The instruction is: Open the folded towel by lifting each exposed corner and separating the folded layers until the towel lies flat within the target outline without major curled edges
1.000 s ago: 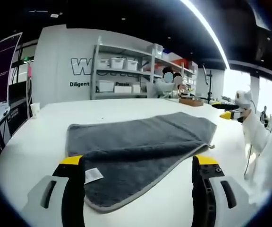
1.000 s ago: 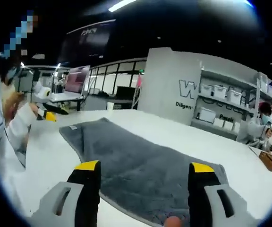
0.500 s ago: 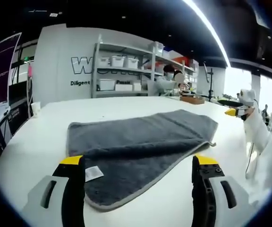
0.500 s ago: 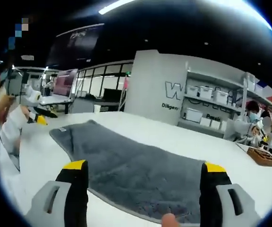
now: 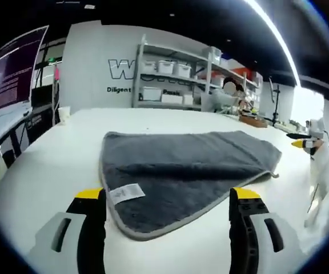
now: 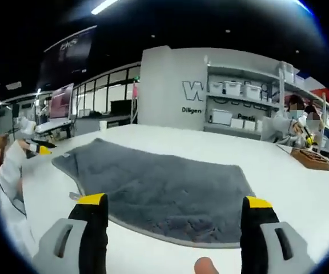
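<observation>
Lying folded on the white table (image 5: 50, 165) is one grey towel (image 5: 187, 171), its upper layer doubled over the lower one and a single white label (image 5: 125, 194) sewn at the near corner; the print on that label is too small to read. In the left gripper view the left gripper (image 5: 167, 197) hangs just short of that corner, its two yellow-tipped jaws spread wide with nothing between them. In the right gripper view the same towel (image 6: 164, 188) stretches across the table (image 6: 301, 188), and the right gripper (image 6: 176, 202) sits at its near edge, its two jaws likewise set wide apart and holding nothing. A fingertip (image 6: 203, 266) shows at the bottom of that view. On the back wall (image 5: 90, 63) a large letter "W" begins a word hidden by one shelving rack (image 5: 176, 80), and smaller writing below starts "Diligent". About six white bins (image 5: 165, 67) stand on the rack. A dark banner (image 5: 13, 68) at the left carries lettering too blurred to read.
</observation>
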Action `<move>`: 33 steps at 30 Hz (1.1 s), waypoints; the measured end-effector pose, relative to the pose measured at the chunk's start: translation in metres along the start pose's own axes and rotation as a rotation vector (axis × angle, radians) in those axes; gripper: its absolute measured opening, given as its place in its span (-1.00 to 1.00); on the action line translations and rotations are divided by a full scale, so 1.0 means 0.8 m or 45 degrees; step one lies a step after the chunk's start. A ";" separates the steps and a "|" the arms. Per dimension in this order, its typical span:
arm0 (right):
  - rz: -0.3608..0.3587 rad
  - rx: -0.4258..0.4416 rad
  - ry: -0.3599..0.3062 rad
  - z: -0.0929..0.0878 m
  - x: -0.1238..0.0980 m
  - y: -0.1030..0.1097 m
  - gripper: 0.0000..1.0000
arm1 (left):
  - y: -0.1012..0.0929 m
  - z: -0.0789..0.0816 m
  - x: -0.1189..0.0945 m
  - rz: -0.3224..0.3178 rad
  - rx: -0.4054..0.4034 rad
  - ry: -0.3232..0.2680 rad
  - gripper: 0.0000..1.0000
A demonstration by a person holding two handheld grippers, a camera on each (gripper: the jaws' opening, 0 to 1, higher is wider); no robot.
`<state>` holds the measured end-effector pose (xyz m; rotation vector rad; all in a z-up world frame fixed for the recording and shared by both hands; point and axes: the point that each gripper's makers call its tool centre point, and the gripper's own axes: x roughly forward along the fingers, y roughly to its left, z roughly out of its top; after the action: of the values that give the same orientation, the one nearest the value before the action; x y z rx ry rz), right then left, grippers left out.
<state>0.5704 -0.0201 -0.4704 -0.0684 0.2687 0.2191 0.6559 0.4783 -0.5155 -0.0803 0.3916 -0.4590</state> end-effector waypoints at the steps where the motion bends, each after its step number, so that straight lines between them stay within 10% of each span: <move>1: 0.003 0.006 -0.002 -0.001 -0.001 -0.002 0.92 | 0.003 -0.005 0.001 0.015 -0.026 0.004 0.68; 33: 0.038 0.003 0.013 -0.015 -0.023 -0.001 0.77 | 0.059 -0.048 0.001 0.175 -0.020 0.103 -0.65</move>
<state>0.5498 -0.0262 -0.4772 -0.0628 0.2800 0.2484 0.6611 0.5206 -0.5589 -0.0501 0.4768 -0.3244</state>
